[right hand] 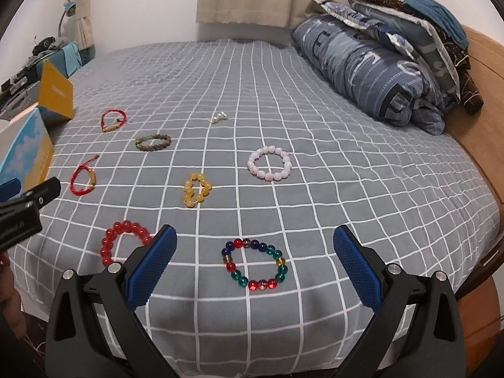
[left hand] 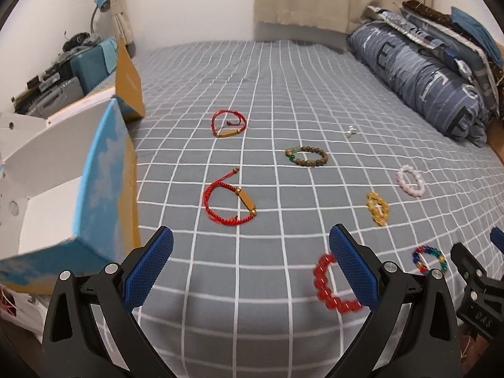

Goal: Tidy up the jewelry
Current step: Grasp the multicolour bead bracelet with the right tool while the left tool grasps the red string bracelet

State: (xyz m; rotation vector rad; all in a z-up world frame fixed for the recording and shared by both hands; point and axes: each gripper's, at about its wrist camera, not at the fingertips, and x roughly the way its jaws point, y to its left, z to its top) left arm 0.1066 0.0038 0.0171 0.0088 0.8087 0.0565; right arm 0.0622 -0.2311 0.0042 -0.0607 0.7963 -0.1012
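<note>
Several bracelets lie on a grey checked bed (left hand: 252,78). My left gripper (left hand: 252,252) is open and empty above the near edge; a red bead bracelet (left hand: 327,286) lies by its right finger, a red cord bracelet (left hand: 226,203) ahead. An open blue and yellow box (left hand: 104,182) stands at its left. My right gripper (right hand: 254,252) is open and empty around a multicoloured bead bracelet (right hand: 255,264). Farther off lie a yellow bracelet (right hand: 196,189), a pink one (right hand: 269,162), a brown one (right hand: 152,141), a second red cord one (right hand: 112,119) and a small silver piece (right hand: 218,117).
A rolled blue quilt and pillows (right hand: 378,63) lie along the bed's right side against a wooden headboard (right hand: 482,72). Cluttered boxes and a lamp (left hand: 69,63) stand at the left. The left gripper shows at the right wrist view's left edge (right hand: 25,208).
</note>
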